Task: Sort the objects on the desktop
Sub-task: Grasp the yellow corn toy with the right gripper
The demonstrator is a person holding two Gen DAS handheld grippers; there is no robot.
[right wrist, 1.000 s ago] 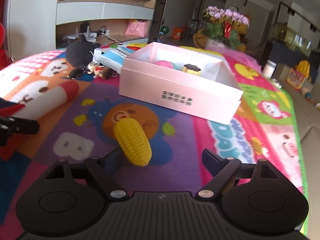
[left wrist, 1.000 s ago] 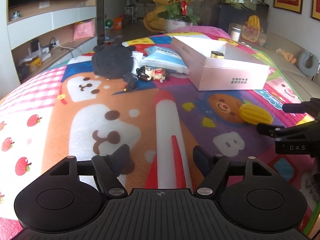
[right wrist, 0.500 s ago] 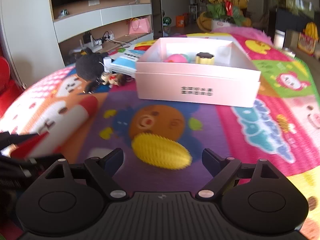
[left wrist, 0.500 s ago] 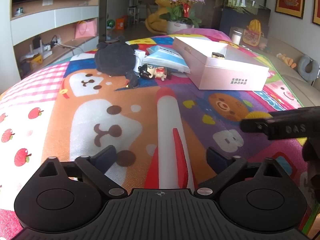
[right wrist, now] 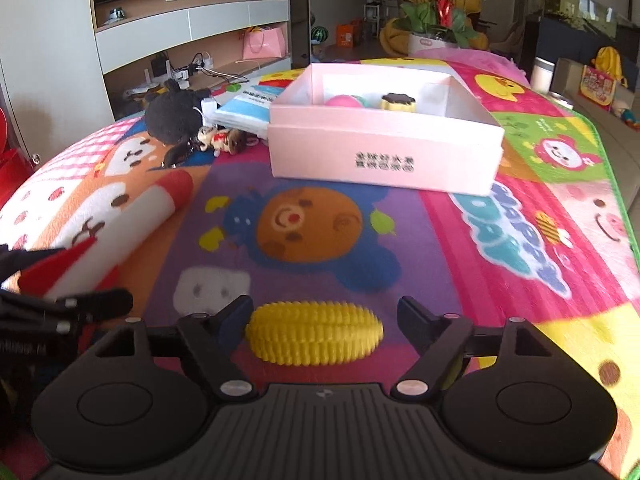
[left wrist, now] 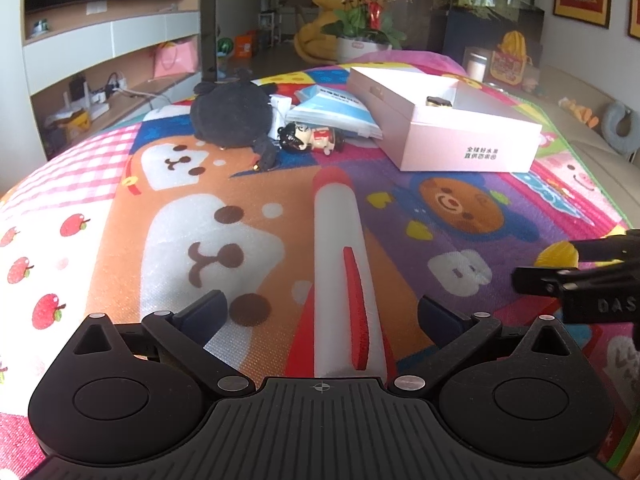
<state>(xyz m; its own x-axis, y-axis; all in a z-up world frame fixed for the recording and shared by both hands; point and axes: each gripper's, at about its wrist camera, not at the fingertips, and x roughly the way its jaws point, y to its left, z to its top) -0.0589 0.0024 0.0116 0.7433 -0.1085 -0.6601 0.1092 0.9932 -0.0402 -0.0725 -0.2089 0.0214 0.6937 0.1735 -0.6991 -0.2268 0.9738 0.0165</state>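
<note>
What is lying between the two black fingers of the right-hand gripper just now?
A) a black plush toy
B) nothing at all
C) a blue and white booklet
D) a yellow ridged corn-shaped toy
D: the right wrist view shows the yellow ridged corn-shaped toy lying crosswise on the mat between the fingers of the right gripper, with a gap at its right end.

Yellow ribbed corn toy (right wrist: 315, 332); pink box (right wrist: 384, 156); cartoon-printed mat (right wrist: 520, 240)
</note>
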